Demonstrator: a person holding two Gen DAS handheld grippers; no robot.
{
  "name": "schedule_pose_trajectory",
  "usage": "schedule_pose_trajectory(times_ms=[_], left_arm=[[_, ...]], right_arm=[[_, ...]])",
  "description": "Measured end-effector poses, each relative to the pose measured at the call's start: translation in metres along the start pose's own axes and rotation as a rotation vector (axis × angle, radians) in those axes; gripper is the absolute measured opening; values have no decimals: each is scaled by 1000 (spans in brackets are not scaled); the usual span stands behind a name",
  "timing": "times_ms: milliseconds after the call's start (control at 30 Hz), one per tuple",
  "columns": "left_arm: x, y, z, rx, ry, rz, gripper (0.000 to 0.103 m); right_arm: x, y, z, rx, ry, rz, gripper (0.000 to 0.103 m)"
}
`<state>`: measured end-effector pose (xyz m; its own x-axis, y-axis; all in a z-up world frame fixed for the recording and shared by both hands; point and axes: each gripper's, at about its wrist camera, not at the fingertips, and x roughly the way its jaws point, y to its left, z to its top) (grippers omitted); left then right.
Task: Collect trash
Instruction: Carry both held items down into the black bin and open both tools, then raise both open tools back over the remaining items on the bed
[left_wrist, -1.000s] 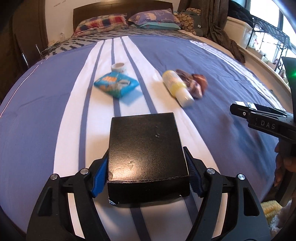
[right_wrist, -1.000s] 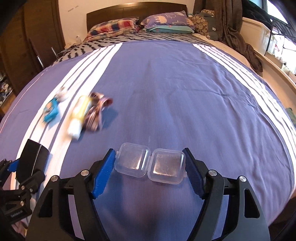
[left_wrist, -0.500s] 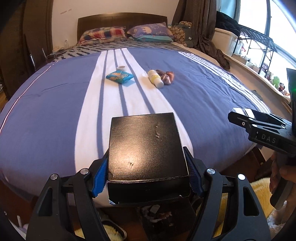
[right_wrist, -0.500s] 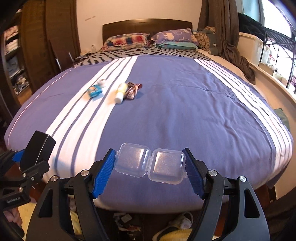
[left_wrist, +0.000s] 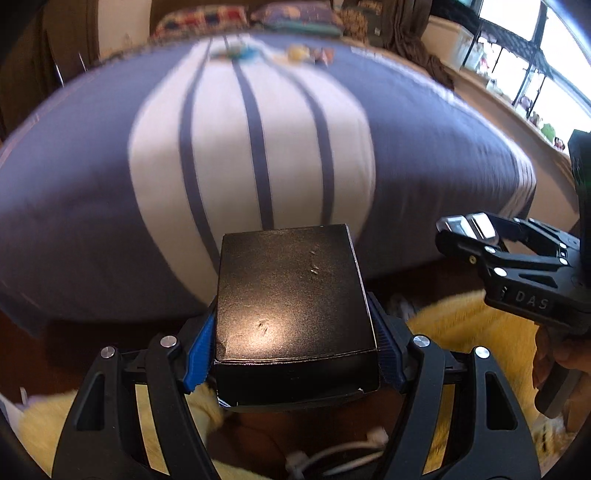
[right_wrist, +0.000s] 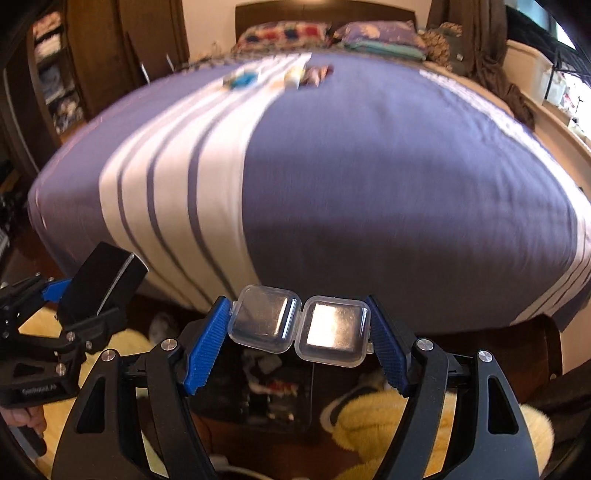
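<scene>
Off the foot of the bed (right_wrist: 369, 166), at my nine o'clock, my left gripper (left_wrist: 295, 332) is clamped on a black box (left_wrist: 291, 302), blue pads pressed against both its sides. At three o'clock my right gripper (right_wrist: 299, 332) pinches an opened clear plastic case (right_wrist: 299, 326) flat between its pads. Both are over yellow fluffy rugs (right_wrist: 373, 417), with more litter blurred at twelve o'clock near the pillows (right_wrist: 332, 33).

Small items (right_wrist: 280, 77) far up bed (right_wrist: 369, 184) motion-blurred, unidentifiable; floor clutter (right_wrist: 273, 387) behind right tool (right_wrist: 299, 341) indistinct.
</scene>
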<state>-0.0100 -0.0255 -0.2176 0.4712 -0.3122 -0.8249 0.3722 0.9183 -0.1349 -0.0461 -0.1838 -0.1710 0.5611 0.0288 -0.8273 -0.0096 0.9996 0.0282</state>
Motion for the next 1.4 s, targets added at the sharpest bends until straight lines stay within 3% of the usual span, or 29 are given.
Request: schedule_pose_trajectory(times_ms=[267, 400, 533, 1033, 1133, 1267, 1400], left_arm=[[71, 3, -36, -36, 161, 19, 69], [104, 8, -44, -65, 253, -25, 69], [123, 7, -45, -60, 300, -33, 69], [144, 15, -57, -96, 372, -65, 71], [146, 18, -55, -102, 369, -62, 83], [141, 19, -53, -108, 353, -47, 93], [138, 22, -51, -119, 346, -48, 95]], right_arm=[[58, -7, -34, 105, 157, 52, 74], [88, -12, -43, 186, 250, 115, 74], [103, -3, -49, 163, 284, 98, 75], [127, -8, -53, 177, 341, 104, 76], [129, -9, -53, 180, 347, 110, 77], [128, -9, -53, 182, 343, 105, 88], [124, -10, -52, 186, 333, 100, 97]])
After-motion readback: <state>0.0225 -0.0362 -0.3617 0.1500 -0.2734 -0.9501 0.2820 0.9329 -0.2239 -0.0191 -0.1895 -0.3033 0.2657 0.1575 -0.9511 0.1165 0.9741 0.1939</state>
